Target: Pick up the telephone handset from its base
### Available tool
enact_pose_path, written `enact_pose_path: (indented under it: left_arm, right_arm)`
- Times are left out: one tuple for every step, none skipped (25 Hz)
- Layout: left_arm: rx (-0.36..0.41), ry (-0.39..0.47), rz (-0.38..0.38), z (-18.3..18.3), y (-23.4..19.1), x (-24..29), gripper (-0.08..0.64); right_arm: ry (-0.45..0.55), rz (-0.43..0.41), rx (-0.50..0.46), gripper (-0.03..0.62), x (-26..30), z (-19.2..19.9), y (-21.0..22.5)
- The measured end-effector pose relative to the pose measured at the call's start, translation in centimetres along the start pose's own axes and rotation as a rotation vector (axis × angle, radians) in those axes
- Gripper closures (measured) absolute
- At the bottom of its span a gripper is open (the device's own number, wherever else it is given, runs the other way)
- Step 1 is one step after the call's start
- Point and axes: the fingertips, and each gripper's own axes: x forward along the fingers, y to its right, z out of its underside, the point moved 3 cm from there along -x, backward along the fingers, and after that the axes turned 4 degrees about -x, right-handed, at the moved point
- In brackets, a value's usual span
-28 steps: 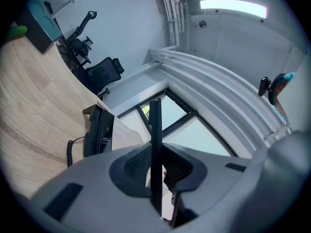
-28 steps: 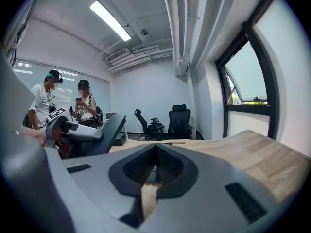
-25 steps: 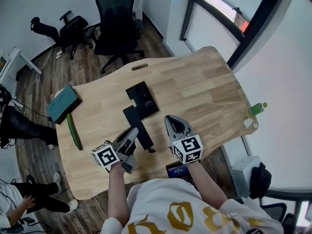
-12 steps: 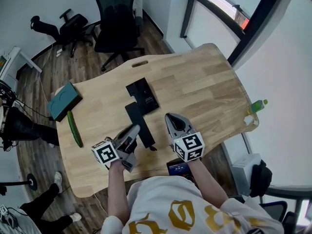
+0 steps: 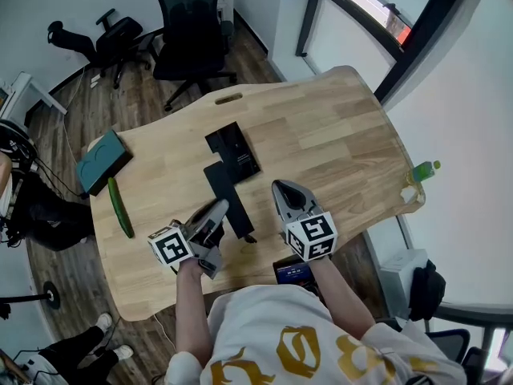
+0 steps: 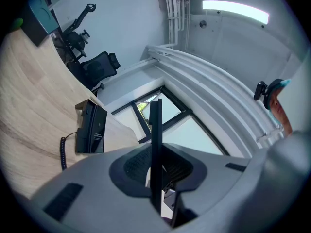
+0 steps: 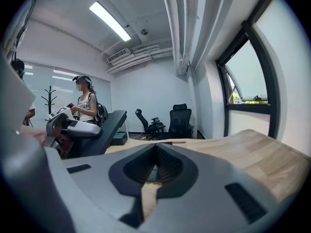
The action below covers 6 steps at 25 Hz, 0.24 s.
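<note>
Moved since 1 second back: only bystander legs on wood floor, lower left; grippers same spot. Big wooden table, 2 office chairs behind. Left gripper clamped on telephone handset, off base, just in front. Coiled cord caught by left gripper view only. Right gripper closed, empty. Teal box, cucumber at left edge, well apart.

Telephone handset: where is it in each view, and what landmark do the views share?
Head view: telephone handset at centre, clamped in the left hand-held gripper.
Left gripper view: handset edge-on, at centre, between its jaws.
Right gripper view: handset tilted, left of centre.
Shared landmark: black office chair.
</note>
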Motion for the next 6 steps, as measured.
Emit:
enact_pose_path:
  left_arm:
    - [-0.002, 0.003, 0.004, -0.09, 0.03, 0.14, 0.488]
    - [-0.002, 0.004, 0.008, -0.18, 0.03, 0.31, 0.488]
    - [-0.002, 0.005, 0.010, -0.28, 0.00, 0.45, 0.488]
    - [-0.001, 0.005, 0.011, -0.37, -0.06, 0.53, 0.488]
    - [0.000, 0.005, 0.010, -0.46, -0.13, 0.56, 0.488]
    - [0.001, 0.005, 0.008, -0.54, -0.21, 0.56, 0.488]
  right_arm:
    - [0.000, 0.001, -0.003, 0.588, 0.03, -0.07, 0.14]
    - [0.000, 0.003, -0.005, 0.588, 0.08, -0.16, 0.30]
    - [0.001, 0.003, -0.006, 0.588, 0.15, -0.24, 0.43]
    - [0.003, 0.003, -0.005, 0.588, 0.24, -0.29, 0.49]
    - [0.004, 0.003, -0.004, 0.588, 0.33, -0.31, 0.51]
    - [0.005, 0.002, -0.003, 0.588, 0.42, -0.33, 0.51]
